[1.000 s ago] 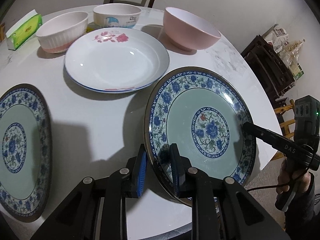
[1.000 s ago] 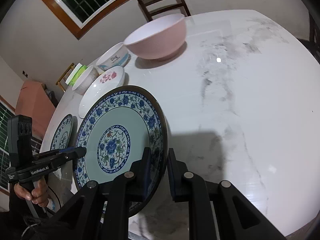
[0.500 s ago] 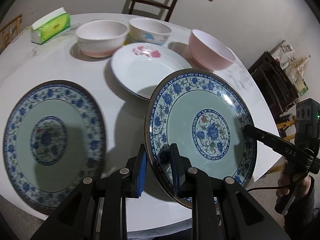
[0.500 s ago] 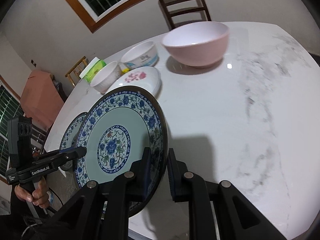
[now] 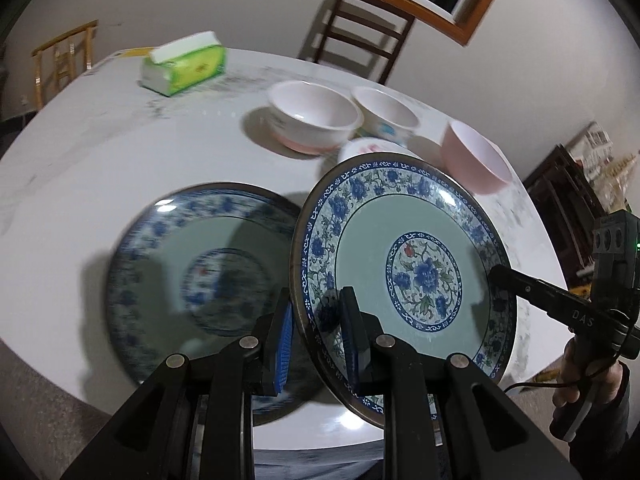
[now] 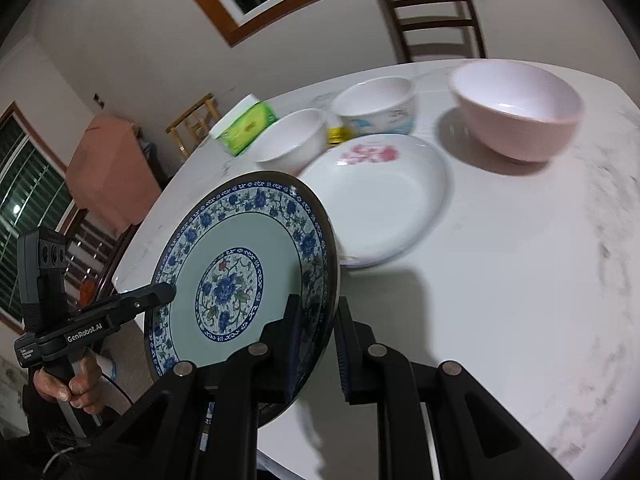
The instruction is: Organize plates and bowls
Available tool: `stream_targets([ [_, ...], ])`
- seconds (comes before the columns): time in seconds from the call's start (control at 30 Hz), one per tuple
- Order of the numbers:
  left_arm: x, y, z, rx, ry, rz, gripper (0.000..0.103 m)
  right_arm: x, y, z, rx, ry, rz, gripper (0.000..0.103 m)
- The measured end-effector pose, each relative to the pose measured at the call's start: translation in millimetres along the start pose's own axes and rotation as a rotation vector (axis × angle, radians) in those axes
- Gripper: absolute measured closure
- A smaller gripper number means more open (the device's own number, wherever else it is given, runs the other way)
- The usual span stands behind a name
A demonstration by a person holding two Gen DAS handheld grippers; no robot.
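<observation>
Both grippers hold one blue-flowered plate with a green centre (image 5: 416, 264) (image 6: 240, 280), tilted above the table. My left gripper (image 5: 316, 300) is shut on its left rim and shows in the right wrist view as well (image 6: 168, 290). On the opposite rim my right gripper (image 6: 320, 304) is shut; its tip also shows in the left wrist view (image 5: 496, 272). A matching blue plate (image 5: 192, 264) lies flat on the table, just left of and below the held one. Behind stand a white plate with red flowers (image 6: 380, 208), two white bowls (image 6: 292, 140) (image 6: 376, 104) and a pink bowl (image 6: 516, 120).
The round white marble table (image 6: 500, 300) has its near edge just below the grippers. A green tissue pack (image 5: 184, 68) lies at the far left. A dark wooden chair (image 5: 360, 28) stands behind the table, and a person's hand (image 6: 76, 388) holds the left gripper's handle.
Both grippers have carried the held plate left across the table and a little up. The matching plate on the table has come from the left edge to beside the held plate.
</observation>
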State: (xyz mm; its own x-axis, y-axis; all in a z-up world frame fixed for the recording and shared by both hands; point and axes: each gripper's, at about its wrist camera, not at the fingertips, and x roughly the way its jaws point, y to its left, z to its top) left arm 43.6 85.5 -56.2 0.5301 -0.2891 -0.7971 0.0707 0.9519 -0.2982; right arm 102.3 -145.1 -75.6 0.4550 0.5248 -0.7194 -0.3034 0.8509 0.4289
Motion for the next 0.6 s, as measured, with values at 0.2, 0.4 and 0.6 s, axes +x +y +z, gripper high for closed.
stream_targets([
  [0.2, -18, 42, 4, -0.055, -0.03, 0.05, 0.084, 32, 39, 8, -0.045, 0.038, 0.043, 0.087],
  [0.4, -28, 80, 3, -0.106, -0.042, 0.095, 0.084, 59, 64, 9, -0.062, 0.078, 0.064, 0.087],
  [0.6, -26, 101, 2, -0.132, -0.042, 0.118, 0.085, 79, 73, 10, -0.054, 0.108, 0.058, 0.087],
])
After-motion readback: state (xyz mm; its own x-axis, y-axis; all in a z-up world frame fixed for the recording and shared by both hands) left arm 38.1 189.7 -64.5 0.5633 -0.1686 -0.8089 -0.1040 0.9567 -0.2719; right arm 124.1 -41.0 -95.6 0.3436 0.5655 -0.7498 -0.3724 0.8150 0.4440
